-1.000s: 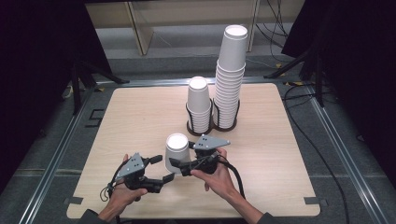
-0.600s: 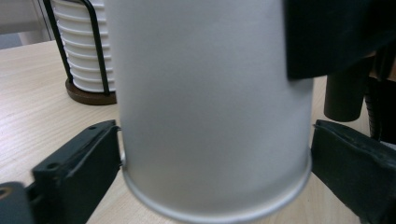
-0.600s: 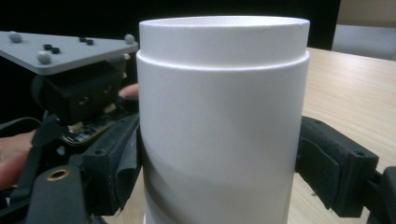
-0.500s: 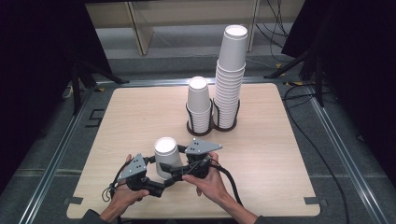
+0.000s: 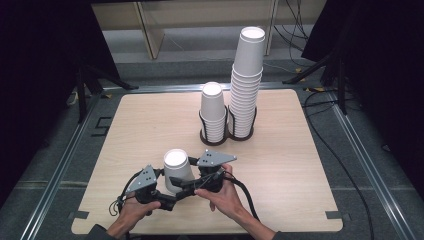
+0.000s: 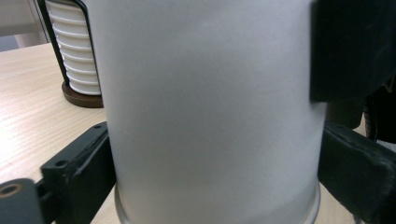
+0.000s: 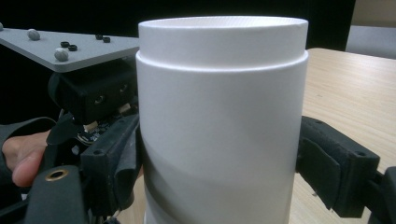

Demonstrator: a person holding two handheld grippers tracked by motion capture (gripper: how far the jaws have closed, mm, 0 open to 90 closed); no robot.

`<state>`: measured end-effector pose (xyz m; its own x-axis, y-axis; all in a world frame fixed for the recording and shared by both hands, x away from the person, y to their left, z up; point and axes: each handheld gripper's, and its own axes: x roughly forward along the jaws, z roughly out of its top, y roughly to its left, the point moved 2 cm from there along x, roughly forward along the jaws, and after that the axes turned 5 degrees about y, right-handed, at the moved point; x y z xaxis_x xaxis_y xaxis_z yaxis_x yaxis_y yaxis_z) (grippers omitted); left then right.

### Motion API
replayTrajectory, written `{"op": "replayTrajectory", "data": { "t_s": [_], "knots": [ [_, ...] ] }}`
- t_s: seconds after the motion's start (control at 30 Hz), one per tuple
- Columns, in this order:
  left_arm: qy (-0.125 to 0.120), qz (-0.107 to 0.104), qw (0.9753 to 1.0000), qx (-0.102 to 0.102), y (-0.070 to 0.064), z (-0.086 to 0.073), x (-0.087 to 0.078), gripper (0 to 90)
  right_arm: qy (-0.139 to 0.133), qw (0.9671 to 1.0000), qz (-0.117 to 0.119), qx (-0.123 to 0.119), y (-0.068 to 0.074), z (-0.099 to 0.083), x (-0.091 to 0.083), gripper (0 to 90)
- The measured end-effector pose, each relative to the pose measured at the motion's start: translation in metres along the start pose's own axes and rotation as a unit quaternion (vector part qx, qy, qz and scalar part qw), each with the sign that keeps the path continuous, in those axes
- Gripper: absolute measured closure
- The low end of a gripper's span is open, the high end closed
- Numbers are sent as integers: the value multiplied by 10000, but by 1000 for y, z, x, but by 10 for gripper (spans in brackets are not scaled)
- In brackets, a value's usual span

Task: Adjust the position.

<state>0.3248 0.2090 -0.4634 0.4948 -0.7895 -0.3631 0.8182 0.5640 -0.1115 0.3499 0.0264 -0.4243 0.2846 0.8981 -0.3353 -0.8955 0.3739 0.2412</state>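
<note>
A white paper cup (image 5: 176,169) stands mouth-down near the table's front edge, gripped from both sides. My left gripper (image 5: 169,192) comes in from the left and is shut on the cup low down. In the left gripper view its black jaws press the cup (image 6: 210,107) on both sides, just above the rim. My right gripper (image 5: 187,184) reaches in from the right and is shut on the same cup. In the right gripper view the cup (image 7: 219,116) has a step line near its top, and the left gripper's grey plate (image 7: 70,49) shows behind it.
Two stacks of white cups stand in a black double holder (image 5: 220,137) mid-table: a short stack (image 5: 212,112) and a tall stack (image 5: 246,80). The wooden table (image 5: 310,190) has bare room to the left and right. Metal rails (image 5: 57,170) run along its sides.
Both grippers and the cup have moved left and nearer to the front edge. Both grips on the cup look unchanged.
</note>
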Motion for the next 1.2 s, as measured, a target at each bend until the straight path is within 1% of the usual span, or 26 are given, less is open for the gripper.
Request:
{"op": "replayTrajectory", "data": {
  "t_s": [0.03, 0.07, 0.13, 0.2, 0.23, 0.27, 0.3, 0.43, 0.5, 0.53, 0.57, 0.6, 0.67, 0.7, 0.73, 0.77, 0.8, 0.9, 0.93, 0.97, 1.0, 1.03, 1.07, 1.1, 1.13, 1.2],
  "knots": [
    [-52, -41, 9999, 87, 0, 0, 0, 71, 21, 10000, 36, -15, 0, 0, 0, 187],
    [42, -9, 9999, 118, 0, 1, -2, 80, -22, 9999, 19, -108, -2, 1, -1, 184],
    [54, -4, 9998, 186, -1, 1, -2, 97, 90, 9999, 91, 49, -2, 2, -3, 178],
    [7, -58, 9997, 227, -1, 1, -1, 110, 118, 9999, 103, -28, -4, 3, -5, 174],
    [121, -2, 9995, 281, -1, 1, -2, 116, 190, 9997, 124, -23, -4, 3, -5, 172],
    [55, -16, 9995, 297, -1, 0, 0, 120, 202, 9996, 123, -120, -5, 4, -5, 157],
    [203, 38, 9992, 327, -1, 0, -1, 124, 261, 9995, 90, -140, -5, 5, -6, 148],
    [210, 43, 9991, 373, -1, -1, 0, 133, 516, 9980, -40, -373, -9, 14, -14, 153],
    [402, 121, 9977, 531, -1, -1, -1, 136, 604, 9973, -35, -424, -9, 19, -19, 152],
    [393, 101, 9976, 561, -1, -2, 1, 137, 697, 9969, 51, -366, -9, 21, -21, 153],
    [393, 101, 9976, 561, -1, -2, 1, 137, 758, 9959, 22, -490, -10, 23, -23, 153],
    [580, 123, 9959, 679, -2, -3, 1, 138, 819, 9950, 47, -570, -11, 26, -24, 153],
    [647, 117, 9951, 742, -4, -4, 3, 139, 1025, 9924, 81, -673, -10, 29, -27, 153],
    [648, 60, 9949, 773, -4, -4, 4, 139, 1121, 9920, 65, -571, -8, 29, -28, 153],
    [648, 60, 9949, 773, -4, -4, 4, 139, 1100, 9911, 78, -751, -9, 31, -28, 153],
    [684, 103, 9941, 840, -4, -4, 4, 139, 1100, 9911, 78, -751, -9, 31, -28, 153],
    [766, 108, 9926, 938, -6, -4, 4, 140, 1252, 9893, 170, -727, -8, 31, -27, 154],
    [803, 78, 9914, 1035, -8, -4, 6, 139, 1410, 9866, 158, -803, -9, 30, -23, 154],
    [912, 109, 9894, 1121, -8, -4, 5, 140, 1394, 9867, 158, -817, -9, 29, -22, 154],
    [912, 109, 9894, 1121, -8, -4, 5, 140, 1475, 9857, 210, -793, -8, 29, -21, 154],
    [993, 108, 9876, 1210, -9, -5, 5, 140, 1492, 9854, 215, -795, -7, 28, -19, 155],
    [993, 108, 9876, 1210, -9, -5, 5, 140, 1580, 9850, 243, -652, -5, 28, -19, 155],
    [1003, 46, 9870, 1257, -10, -6, 7, 140, 1542, 9849, 241, -753, -6, 27, -17, 155],
    [1042, 72, 9864, 1272, -10, -6, 6, 140, 1592, 9836, 250, -809, -6, 27, -17, 156],
    [1059, 43, 9858, 1302, -10, -6, 6, 140, 1633, 9828, 264, -822, -6, 27, -16, 159],
    [1022, 30, 9859, 1322, -10, -6, 7, 139, 1607, 9833, 243, -820, -6, 26, -15, 163]
  ]
}}
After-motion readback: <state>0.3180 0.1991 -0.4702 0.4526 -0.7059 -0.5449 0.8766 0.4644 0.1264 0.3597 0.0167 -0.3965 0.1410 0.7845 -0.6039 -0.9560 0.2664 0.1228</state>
